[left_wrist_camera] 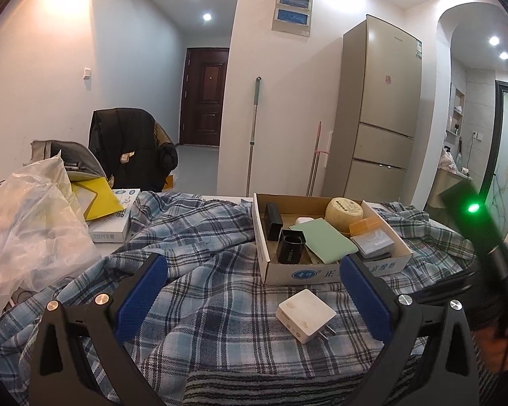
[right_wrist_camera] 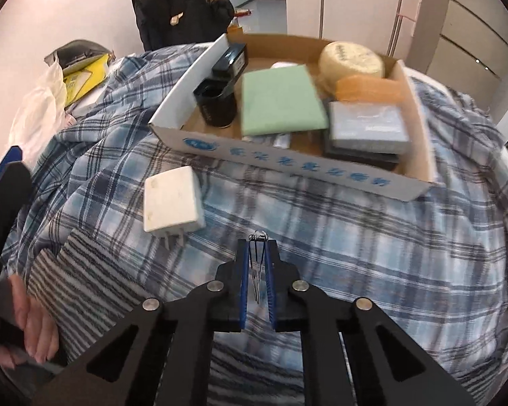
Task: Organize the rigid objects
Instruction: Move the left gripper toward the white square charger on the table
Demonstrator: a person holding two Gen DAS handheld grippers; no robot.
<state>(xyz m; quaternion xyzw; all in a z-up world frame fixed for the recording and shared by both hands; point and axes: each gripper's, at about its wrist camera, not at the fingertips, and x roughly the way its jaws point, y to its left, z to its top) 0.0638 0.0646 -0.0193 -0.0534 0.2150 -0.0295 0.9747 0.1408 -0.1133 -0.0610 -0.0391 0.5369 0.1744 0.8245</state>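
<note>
My left gripper [left_wrist_camera: 250, 284] is spread wide, nothing between its blue pads [left_wrist_camera: 142, 296], above the plaid cloth [left_wrist_camera: 199, 237]. The white charger [left_wrist_camera: 305, 315] lies flat on that cloth just in front of the cardboard box [left_wrist_camera: 321, 275], prongs toward me, apart from both pads. My right gripper [right_wrist_camera: 256, 280] is clenched on a small metal clip [right_wrist_camera: 258, 264] (thin wire, detail hard to resolve). The box holds a green pad [right_wrist_camera: 281, 101], two black cases [right_wrist_camera: 220, 101], a round yellow tin [right_wrist_camera: 352, 59], an orange block [right_wrist_camera: 369, 89] and a grey-blue box [right_wrist_camera: 369, 127].
</note>
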